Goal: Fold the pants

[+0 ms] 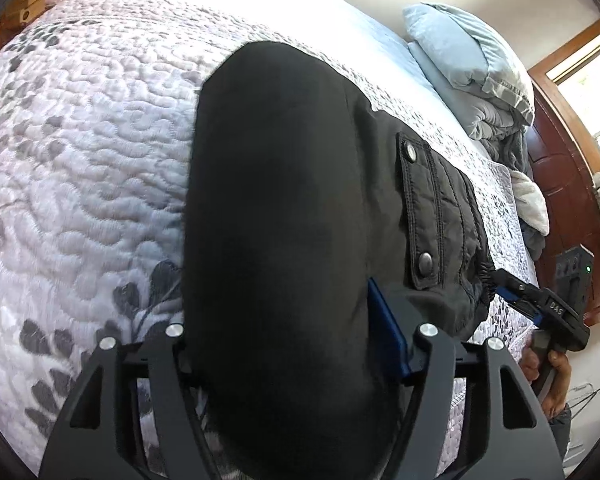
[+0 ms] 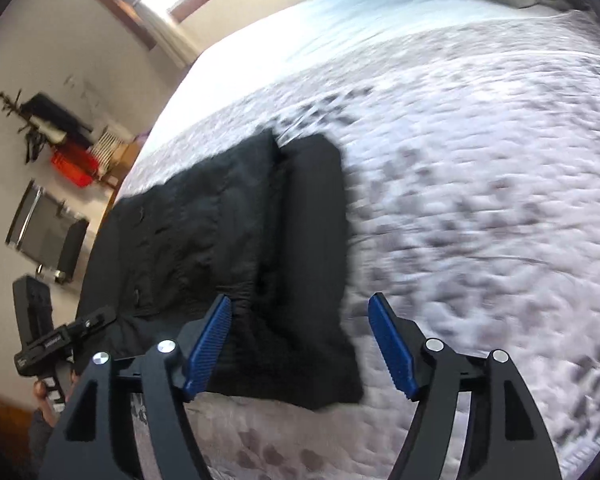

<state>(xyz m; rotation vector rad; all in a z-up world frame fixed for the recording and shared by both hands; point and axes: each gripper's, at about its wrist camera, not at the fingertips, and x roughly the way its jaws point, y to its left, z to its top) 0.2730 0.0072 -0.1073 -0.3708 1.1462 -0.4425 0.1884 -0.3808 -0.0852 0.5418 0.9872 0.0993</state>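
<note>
- Black pants (image 1: pixel 284 208) fill the close foreground of the left wrist view, lying folded on the bed (image 1: pixel 80 128), with a snap-buttoned pocket flap facing up on the side toward the pillows.
- Left gripper (image 1: pixel 284 344) sits right over the near end of the pants. Only one blue pad shows, the fabric hides the other, and that pad stands off the cloth, so the jaws look apart, not clamped.
- Right gripper (image 2: pixel 300 344) has its jaws wide apart, straddling the near corner of the pants (image 2: pixel 236 240) without pinching it. One pad is over the black cloth, the other over the quilt.
- Quilt is white with grey leaf print.
- Pale blue pillows (image 1: pixel 464 56) sit at the head of the bed, well away from the pants.
- Right view is pretty motion-blurred.
</note>
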